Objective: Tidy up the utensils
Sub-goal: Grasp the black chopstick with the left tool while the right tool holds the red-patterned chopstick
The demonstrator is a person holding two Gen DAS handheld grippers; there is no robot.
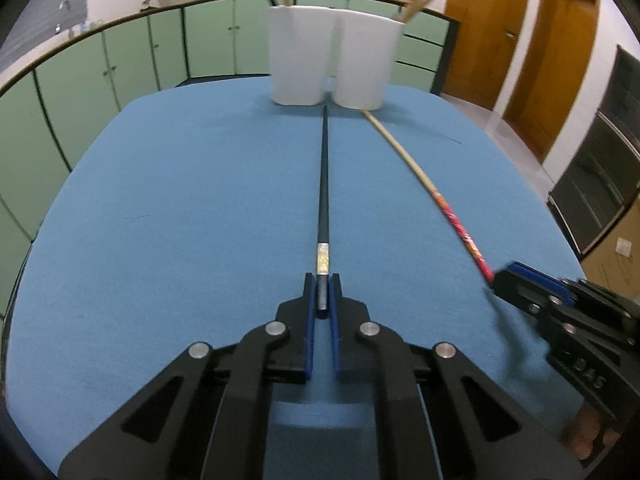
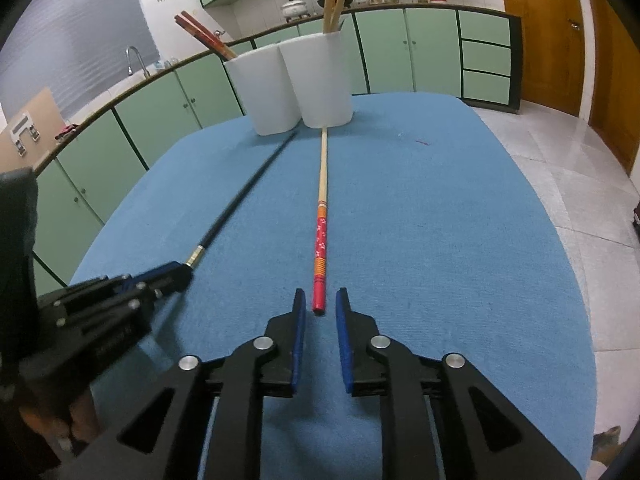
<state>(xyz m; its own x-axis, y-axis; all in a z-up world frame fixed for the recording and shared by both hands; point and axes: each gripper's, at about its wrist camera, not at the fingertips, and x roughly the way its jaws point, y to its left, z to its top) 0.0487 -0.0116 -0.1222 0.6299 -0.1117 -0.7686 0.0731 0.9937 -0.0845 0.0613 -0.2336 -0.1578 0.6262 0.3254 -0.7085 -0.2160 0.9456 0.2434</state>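
Low wrist views, shared holder (image 1: 334, 56) ahead.

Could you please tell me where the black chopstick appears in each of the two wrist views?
Left wrist: the black chopstick runs up the centre, its near end between the left gripper fingers.
Right wrist: the chopstick lies diagonally left of centre.
Shared landmark: the white holder at its far tip.
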